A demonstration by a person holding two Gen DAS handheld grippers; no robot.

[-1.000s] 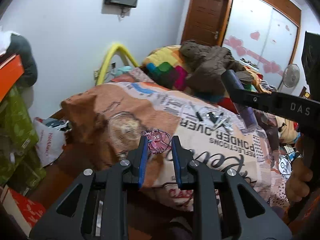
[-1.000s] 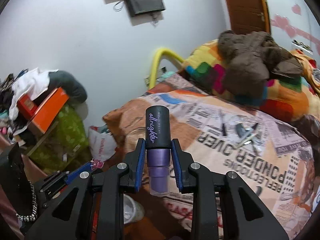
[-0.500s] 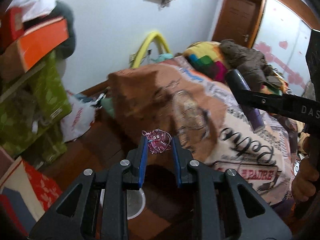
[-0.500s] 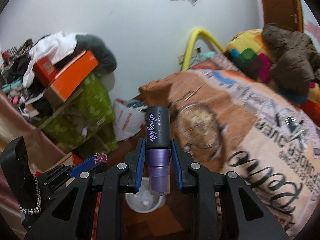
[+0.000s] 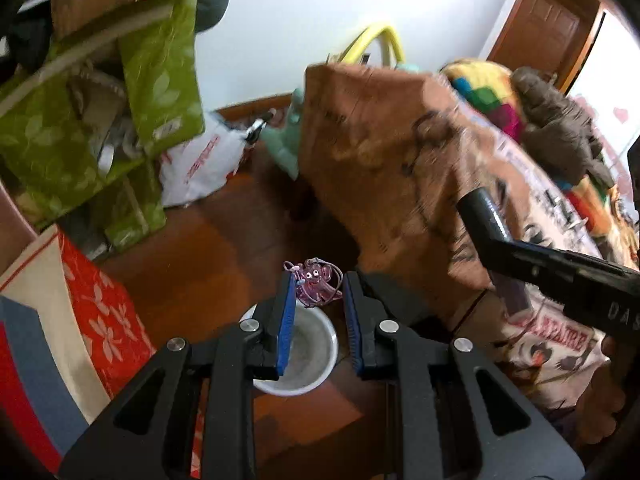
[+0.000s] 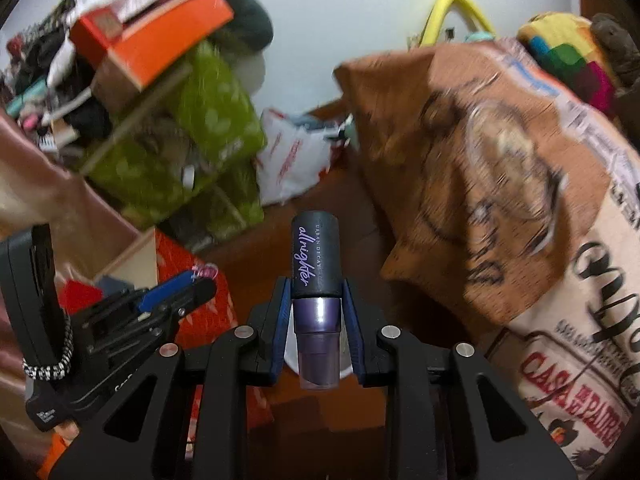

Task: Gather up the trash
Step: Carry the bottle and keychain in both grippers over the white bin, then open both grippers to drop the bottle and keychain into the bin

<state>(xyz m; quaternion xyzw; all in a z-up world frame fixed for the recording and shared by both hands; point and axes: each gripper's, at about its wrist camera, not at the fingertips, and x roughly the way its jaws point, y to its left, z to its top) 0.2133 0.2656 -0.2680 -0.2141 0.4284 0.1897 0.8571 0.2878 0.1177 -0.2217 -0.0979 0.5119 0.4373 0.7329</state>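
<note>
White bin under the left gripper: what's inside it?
The white bin shows only a bare greyish interior. The left gripper, holding a pink trinket, covers part of it.

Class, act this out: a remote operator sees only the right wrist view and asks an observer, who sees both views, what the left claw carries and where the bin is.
Operator: What is the left claw carrying?
Observer: The left claw is shut on a pink trinket with a cartoon face and thin loops.
Operator: Where is the bin?
Observer: A white bin stands on the floor, open, just below that claw's tips in the left wrist view.
</note>
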